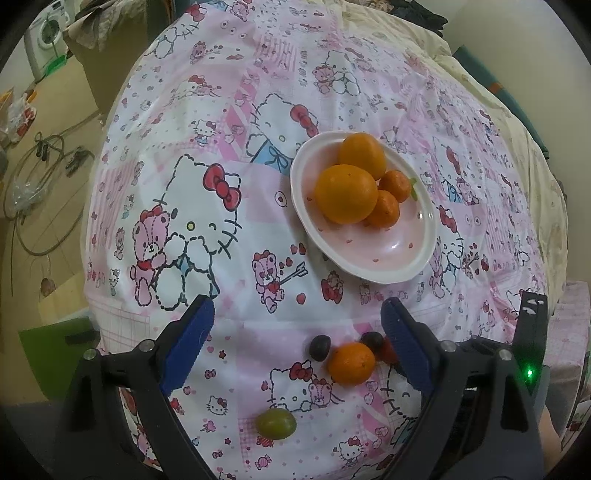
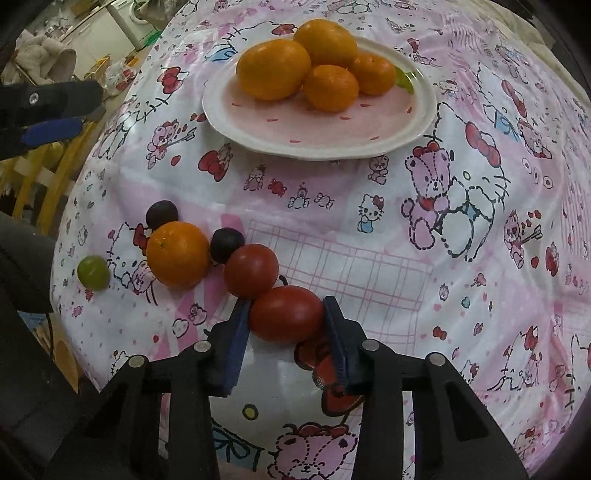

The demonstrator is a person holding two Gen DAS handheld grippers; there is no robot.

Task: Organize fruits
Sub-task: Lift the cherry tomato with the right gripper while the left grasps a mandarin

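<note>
A white and pink plate (image 1: 399,258) (image 2: 258,129) holds several oranges (image 1: 346,194) (image 2: 273,70). Loose on the cloth lie a small orange (image 1: 351,363) (image 2: 178,254), two dark grapes (image 1: 319,347) (image 2: 161,213), a green grape (image 1: 276,424) (image 2: 93,272) and a red tomato (image 2: 251,270). My right gripper (image 2: 286,314) is shut on a second red tomato (image 2: 286,314), resting at the cloth. My left gripper (image 1: 297,332) is open and empty above the cloth, short of the plate; the small orange lies between its fingers. The left gripper also shows in the right wrist view (image 2: 55,110).
The Hello Kitty cloth (image 1: 184,184) covers a rounded table. The floor with cables and a washing machine (image 1: 46,33) lies to the left. Yellow chair legs (image 2: 48,184) stand off the table's left edge.
</note>
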